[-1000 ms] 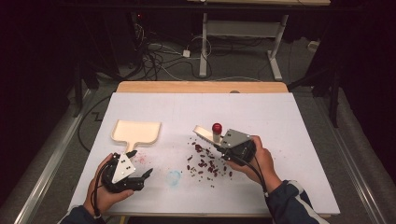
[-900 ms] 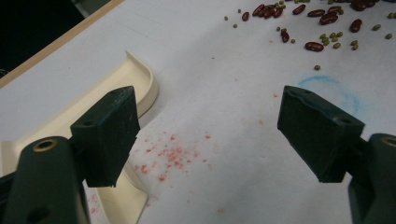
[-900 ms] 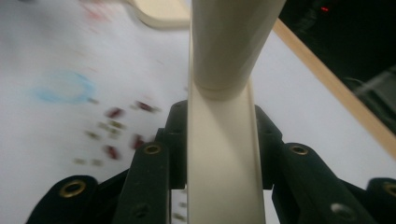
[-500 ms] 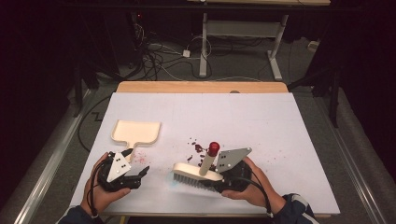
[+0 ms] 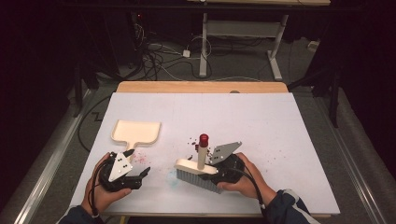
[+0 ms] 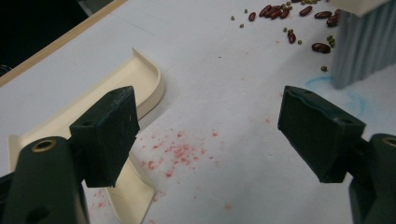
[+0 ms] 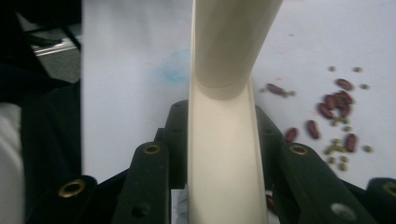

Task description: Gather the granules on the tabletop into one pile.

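Observation:
A cream dustpan (image 5: pixel 136 131) lies flat on the white table, left of centre. My left gripper (image 5: pixel 142 176) rests open near the front edge, just below the pan's handle. In the left gripper view its jaws (image 6: pixel 215 126) stand wide apart over red stains, with the dustpan (image 6: pixel 140 84) at the left. My right gripper (image 5: pixel 218 170) is shut on the cream back of a brush (image 5: pixel 198 173) with grey bristles on the table and a red-tipped handle (image 5: pixel 204 139) upright. Dark red and green beans (image 5: pixel 194 143) lie scattered behind it. The right gripper view shows the brush back (image 7: pixel 224 154) clamped and beans (image 7: pixel 337 108) at right.
Red stains (image 6: pixel 180 151) and a faint blue mark (image 6: pixel 322 84) spot the table between the grippers. The brush bristles (image 6: pixel 364 42) stand close to the left gripper's right jaw. A wooden strip (image 5: pixel 201 87) edges the table's far side, and cables lie on the floor beyond.
My right gripper has carried the brush from mid-table down and left toward the front edge, passing over the beans. The left gripper has stayed almost still.

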Demonstrator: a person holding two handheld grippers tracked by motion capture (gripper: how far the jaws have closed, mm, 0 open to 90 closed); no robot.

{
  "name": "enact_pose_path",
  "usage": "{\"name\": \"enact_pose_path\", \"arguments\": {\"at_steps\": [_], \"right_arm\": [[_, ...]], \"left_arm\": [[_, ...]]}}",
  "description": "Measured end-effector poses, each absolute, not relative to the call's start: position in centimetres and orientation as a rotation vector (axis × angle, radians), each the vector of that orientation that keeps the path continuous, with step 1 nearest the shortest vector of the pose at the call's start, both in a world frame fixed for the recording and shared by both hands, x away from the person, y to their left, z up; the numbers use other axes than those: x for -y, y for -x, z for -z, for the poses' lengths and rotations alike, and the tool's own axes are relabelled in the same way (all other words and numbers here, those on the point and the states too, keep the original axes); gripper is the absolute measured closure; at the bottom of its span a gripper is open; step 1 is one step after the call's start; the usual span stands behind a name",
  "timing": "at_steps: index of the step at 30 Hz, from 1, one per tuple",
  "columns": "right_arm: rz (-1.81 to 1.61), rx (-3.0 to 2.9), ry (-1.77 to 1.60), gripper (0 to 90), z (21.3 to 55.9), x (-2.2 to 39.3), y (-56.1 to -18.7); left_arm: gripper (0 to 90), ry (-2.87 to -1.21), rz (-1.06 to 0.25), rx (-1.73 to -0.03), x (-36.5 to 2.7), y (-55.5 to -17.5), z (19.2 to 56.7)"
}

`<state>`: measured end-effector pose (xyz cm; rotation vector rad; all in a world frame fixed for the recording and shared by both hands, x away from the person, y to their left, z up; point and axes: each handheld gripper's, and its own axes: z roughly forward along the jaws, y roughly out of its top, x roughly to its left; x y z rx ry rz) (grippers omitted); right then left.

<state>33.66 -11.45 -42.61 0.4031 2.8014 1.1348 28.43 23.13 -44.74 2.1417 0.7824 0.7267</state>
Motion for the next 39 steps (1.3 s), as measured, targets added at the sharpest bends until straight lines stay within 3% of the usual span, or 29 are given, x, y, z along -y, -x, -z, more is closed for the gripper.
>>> {"name": "enact_pose_path", "arguments": {"at_steps": [11,24,32,39], "right_arm": [[-1.16,-2.742,-0.482,67.3,42.7,12.7,-37.3],[-1.208,-2.721,-0.326,67.3,39.2,15.7,-33.7],[-1.172,-2.847,-0.142,67.3,41.2,18.6,-32.5],[-1.179,-2.861,-0.069,67.2,42.3,18.2,-34.7]], "left_arm": [[19.7,-2.163,-0.711,-0.775,-22.8,-28.6,45.0],[19.7,-2.165,-0.711,-0.772,-22.9,-28.4,44.9],[19.7,-2.181,-0.693,-0.759,-22.6,-28.5,45.0],[19.7,-2.188,-0.668,-0.746,-22.1,-28.8,45.2]]}}
